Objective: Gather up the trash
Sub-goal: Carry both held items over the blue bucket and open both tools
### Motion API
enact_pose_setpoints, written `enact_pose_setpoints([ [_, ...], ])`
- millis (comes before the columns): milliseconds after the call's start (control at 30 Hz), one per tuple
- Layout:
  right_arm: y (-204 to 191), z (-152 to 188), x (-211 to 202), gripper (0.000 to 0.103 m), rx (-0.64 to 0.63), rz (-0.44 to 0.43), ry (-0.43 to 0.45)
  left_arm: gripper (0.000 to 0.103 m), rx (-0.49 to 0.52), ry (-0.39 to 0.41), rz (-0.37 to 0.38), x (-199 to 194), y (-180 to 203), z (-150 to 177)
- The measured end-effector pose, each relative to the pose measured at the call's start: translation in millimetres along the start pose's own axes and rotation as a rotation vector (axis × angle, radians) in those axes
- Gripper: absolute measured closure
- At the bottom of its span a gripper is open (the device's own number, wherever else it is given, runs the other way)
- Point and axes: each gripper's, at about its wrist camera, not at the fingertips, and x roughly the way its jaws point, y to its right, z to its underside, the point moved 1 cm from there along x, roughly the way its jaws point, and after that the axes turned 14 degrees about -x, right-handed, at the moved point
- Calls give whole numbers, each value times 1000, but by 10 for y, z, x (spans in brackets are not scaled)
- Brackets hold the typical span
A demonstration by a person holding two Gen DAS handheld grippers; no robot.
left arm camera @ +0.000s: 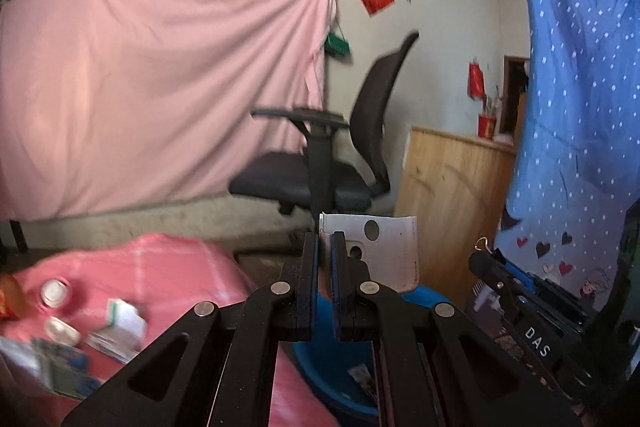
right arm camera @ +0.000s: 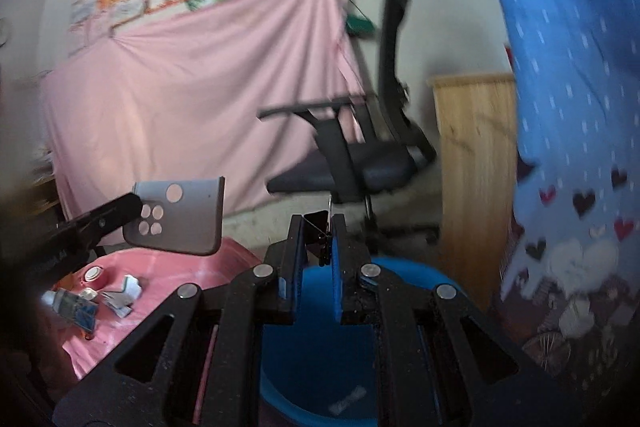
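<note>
Left gripper (left arm camera: 325, 239): clenched on one edge of a phone case (left arm camera: 384, 251), a pale flat shell with round cut-outs; the case stands upright past the fingertips, in the air.
Right gripper (right arm camera: 318, 227): clamped on a black binder clip (right arm camera: 318, 231), whose wire handle sticks up between the pads.
Left gripper from the right wrist view: it comes in from the left edge with the case (right arm camera: 180, 215) held above the near end of the table.
Right gripper from the left wrist view: its black body (left arm camera: 520, 303) shows at lower right, just beside the left one.
Bin (right arm camera: 400, 269): blue, round, open-topped, directly below both grippers; a small wrapper (right arm camera: 348, 399) lies inside at the bottom.
Table (left arm camera: 180, 267): covered with a pink cloth, left of the bin.
Trash on the table: a round white lid (left arm camera: 54, 291), a crumpled carton (left arm camera: 122, 323), a blue-printed pack (left arm camera: 60, 371); all blurred.
Chair (left arm camera: 320, 155): black office chair, beyond the bin.
Backdrop: pink sheet (left arm camera: 160, 87) on the wall, wooden panel (left arm camera: 452, 195) right of the chair, blue dotted curtain (left arm camera: 580, 67) at far right.
</note>
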Motion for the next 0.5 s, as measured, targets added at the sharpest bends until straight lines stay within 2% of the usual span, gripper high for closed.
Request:
enact_pose_setpoints([
  [167,171,146,167,65,80,-2,-110,100,-59,-116,-19,305,-11,81],
  [267,219,212,231,64,100,-13,-144,100,-85,-184,-32,475,-19,123],
  [500,297,307,399,63,138,-33,-215,98,-121,-284,-47,719,-43,251],
])
